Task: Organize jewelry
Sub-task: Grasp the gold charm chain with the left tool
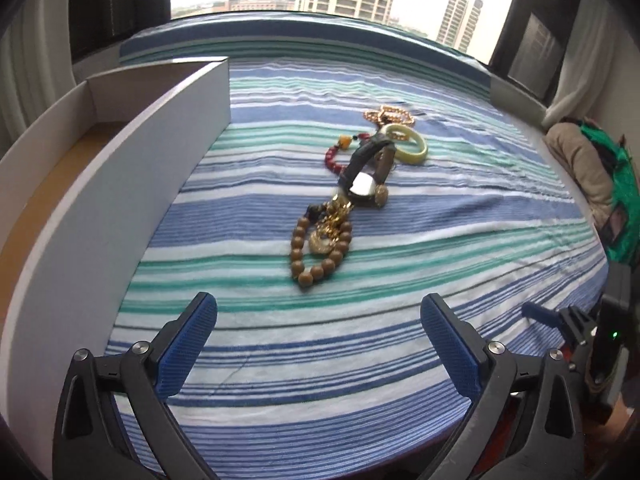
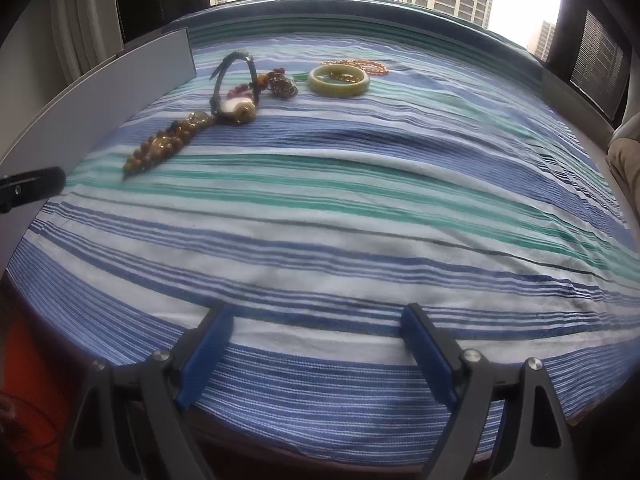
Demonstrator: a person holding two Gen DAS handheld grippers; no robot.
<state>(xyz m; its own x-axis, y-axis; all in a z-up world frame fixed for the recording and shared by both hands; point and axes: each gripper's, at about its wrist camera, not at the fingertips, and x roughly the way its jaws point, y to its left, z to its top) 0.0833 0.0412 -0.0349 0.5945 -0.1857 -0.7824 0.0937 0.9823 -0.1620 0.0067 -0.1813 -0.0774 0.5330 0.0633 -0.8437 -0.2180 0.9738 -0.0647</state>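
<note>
Jewelry lies in a loose line on a striped cloth (image 1: pixel 360 360). A brown wooden bead bracelet (image 1: pixel 320 250) with a gold pendant lies nearest, then a watch (image 1: pixel 366 184) with a dark strap, a red bead string (image 1: pixel 334 158), a pale green bangle (image 1: pixel 408 146) and a gold chain (image 1: pixel 390 114). In the right wrist view the same show: bead bracelet (image 2: pixel 154 150), watch (image 2: pixel 238 106), bangle (image 2: pixel 338 80). My left gripper (image 1: pixel 318 312) is open and empty just short of the bead bracelet. My right gripper (image 2: pixel 318 320) is open and empty, well back from the jewelry.
A white-walled open box (image 1: pixel 132 184) with a brown floor stands left of the jewelry; its wall also shows in the right wrist view (image 2: pixel 120 84). A window lies beyond the cloth. A beige and green bundle (image 1: pixel 588 176) sits at the right edge.
</note>
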